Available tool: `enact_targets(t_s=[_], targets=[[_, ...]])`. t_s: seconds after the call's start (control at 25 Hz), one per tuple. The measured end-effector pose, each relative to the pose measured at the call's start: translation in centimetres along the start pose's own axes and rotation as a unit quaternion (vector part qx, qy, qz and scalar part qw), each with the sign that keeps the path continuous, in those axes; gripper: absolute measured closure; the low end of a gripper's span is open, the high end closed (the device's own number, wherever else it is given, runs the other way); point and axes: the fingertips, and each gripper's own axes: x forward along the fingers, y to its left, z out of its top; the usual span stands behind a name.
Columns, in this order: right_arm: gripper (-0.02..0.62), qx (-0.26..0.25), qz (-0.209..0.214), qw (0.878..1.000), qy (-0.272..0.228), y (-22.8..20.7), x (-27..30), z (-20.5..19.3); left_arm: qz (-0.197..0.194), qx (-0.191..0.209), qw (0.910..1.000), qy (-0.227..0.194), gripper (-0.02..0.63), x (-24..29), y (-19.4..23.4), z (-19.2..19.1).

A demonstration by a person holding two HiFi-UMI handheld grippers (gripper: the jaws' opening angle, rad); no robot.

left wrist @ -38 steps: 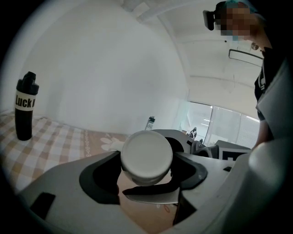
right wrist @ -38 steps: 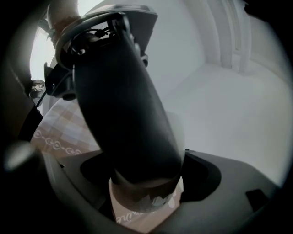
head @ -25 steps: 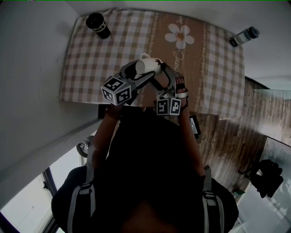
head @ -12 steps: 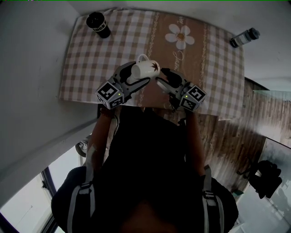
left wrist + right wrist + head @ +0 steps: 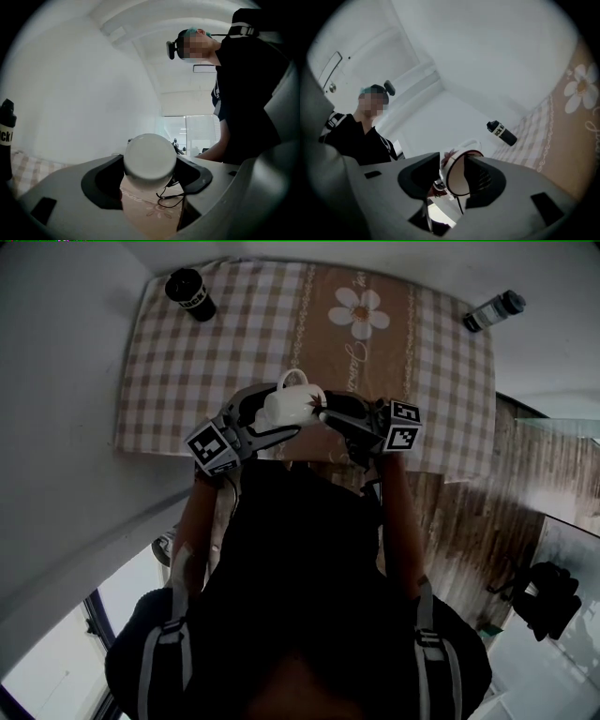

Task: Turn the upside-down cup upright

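A white cup (image 5: pixel 292 407) with a red leaf print is held on its side in the air over the checked table (image 5: pixel 187 362), handle on its far side. My left gripper (image 5: pixel 286 412) is shut on its body; in the left gripper view the cup's round base (image 5: pixel 150 157) sits between the jaws of the left gripper (image 5: pixel 150 165). My right gripper (image 5: pixel 325 414) is at the cup's mouth with its jaws closing. In the right gripper view the cup's rim (image 5: pixel 461 176) is between the jaws of the right gripper (image 5: pixel 453 176), one jaw inside the cup, a gap still showing.
A black bottle (image 5: pixel 190 293) stands at the table's far left corner and a grey bottle (image 5: pixel 492 310) lies at the far right corner. A daisy print (image 5: pixel 354 310) marks the cloth's brown stripe. Wooden floor lies to the right.
The right gripper has rolled over and moved in to the cup's mouth, its jaws narrowing. The left gripper has turned the cup, so its mouth now faces the right gripper.
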Motion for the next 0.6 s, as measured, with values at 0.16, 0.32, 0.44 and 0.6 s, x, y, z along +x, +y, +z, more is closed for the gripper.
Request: enact_targets(t_s=[0.16,0.32,0.44,0.6], targets=[[0.478,0.008,0.008,1.000,0.020,0.1,0.2,-0.8,-0.015,0.017,0.9997,-0.007,0.258,0.2,-0.8,0.8],[0.502,0.037,0.046,0.998,0.033,1.4,0.7,-1.3,-0.046,0.020,0.9987,0.008,0.258,-0.1,-1.5,0.9],[0.523,0.045,0.050,0.997,0.043,2.0,1.4,-1.6,-0.057,0.026,0.9976,0.030,0.258,-0.7,-1.5,0.4],[0.551,0.015,0.022,0.998,0.061,1.9,2.2,-2.1,-0.041,0.063,0.9937,0.083,0.258,-1.4,-1.1,-2.0]])
